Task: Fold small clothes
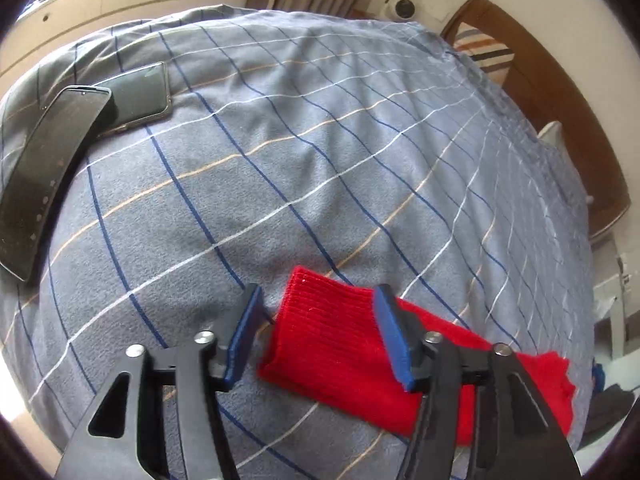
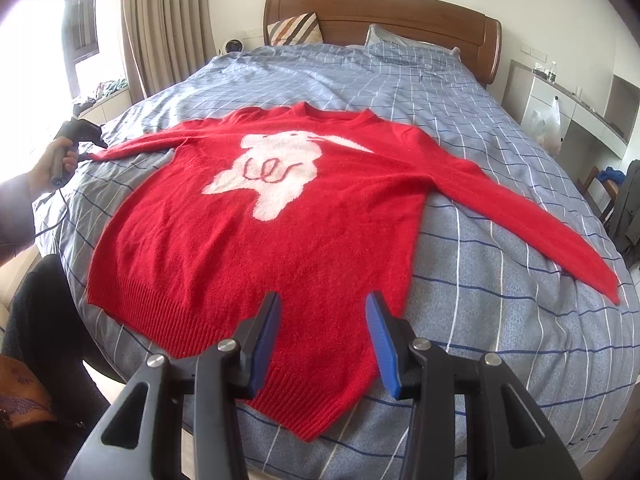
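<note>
A red knit sweater with a white animal figure lies flat, face up, on the bed, both sleeves spread out. My right gripper is open and hovers over the sweater's hem near its right corner. My left gripper is open, its jaws either side of the ribbed cuff of the left sleeve. In the right wrist view the left gripper shows at the far left, held in a hand, at the sleeve end.
The bed has a blue-grey checked cover. Two dark phones lie on it left of the cuff. A wooden headboard and pillows stand at the far end. Curtains and a window are on the left, white shelves on the right.
</note>
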Available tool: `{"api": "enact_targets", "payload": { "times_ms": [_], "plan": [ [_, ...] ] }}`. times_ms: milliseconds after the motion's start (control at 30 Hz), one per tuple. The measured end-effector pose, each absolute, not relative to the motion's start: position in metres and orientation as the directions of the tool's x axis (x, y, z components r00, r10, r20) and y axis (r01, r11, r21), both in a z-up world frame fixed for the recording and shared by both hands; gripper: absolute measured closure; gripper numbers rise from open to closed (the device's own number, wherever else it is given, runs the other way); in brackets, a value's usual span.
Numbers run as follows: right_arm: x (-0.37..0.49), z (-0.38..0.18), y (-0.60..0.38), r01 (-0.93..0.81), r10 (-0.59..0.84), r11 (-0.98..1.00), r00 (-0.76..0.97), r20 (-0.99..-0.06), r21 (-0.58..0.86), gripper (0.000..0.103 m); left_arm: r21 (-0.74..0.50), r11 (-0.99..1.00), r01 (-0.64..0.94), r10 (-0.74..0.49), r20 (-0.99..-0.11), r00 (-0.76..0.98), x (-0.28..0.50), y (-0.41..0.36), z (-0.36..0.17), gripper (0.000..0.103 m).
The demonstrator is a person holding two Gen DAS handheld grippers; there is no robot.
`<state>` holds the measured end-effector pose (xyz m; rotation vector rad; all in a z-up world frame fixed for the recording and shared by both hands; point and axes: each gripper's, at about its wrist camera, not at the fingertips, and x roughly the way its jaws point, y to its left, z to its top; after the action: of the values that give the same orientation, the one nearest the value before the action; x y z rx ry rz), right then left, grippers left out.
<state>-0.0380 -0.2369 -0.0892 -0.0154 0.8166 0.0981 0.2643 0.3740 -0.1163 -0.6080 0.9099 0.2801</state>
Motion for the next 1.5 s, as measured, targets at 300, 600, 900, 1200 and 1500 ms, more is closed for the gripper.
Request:
{"api": "enact_targets", "payload": {
  "times_ms": [300, 600, 900, 1200, 1500],
  "plan": [
    [-0.035, -0.091, -0.237, -0.095, 0.082, 0.995, 0.661, -0.746, 0.025, 0.059, -0.032, 0.894, -0.448, 0.213, -0.848, 0.486, 0.272, 0.333, -0.123, 0.099],
    [-0.041, -0.090, -0.247, -0.059, 0.040, 0.998, 0.666, -0.745, 0.002, 0.059, 0.169, 0.836, -0.523, 0.410, -0.825, 0.389, 0.271, 0.345, -0.142, 0.100],
    [-0.053, -0.105, -0.296, 0.030, 0.002, 0.999, 0.631, -0.776, 0.028, 0.048, 0.132, 0.917, -0.378, 0.338, -0.760, 0.555, 0.225, 0.302, -0.080, 0.035],
    [-0.052, -0.139, -0.289, -0.092, 0.251, 0.967, 0.476, -0.843, 0.236, 0.048, -0.017, 0.980, 0.198, -0.123, -0.835, 0.537, 0.080, 0.135, -0.092, 0.021],
    [-0.042, -0.173, -0.269, -0.127, 0.394, 0.918, 0.399, -0.828, 0.376, 0.065, -0.202, 0.943, 0.266, -0.293, -0.881, 0.370, 0.027, 0.069, -0.149, 0.050]
  ]
}}
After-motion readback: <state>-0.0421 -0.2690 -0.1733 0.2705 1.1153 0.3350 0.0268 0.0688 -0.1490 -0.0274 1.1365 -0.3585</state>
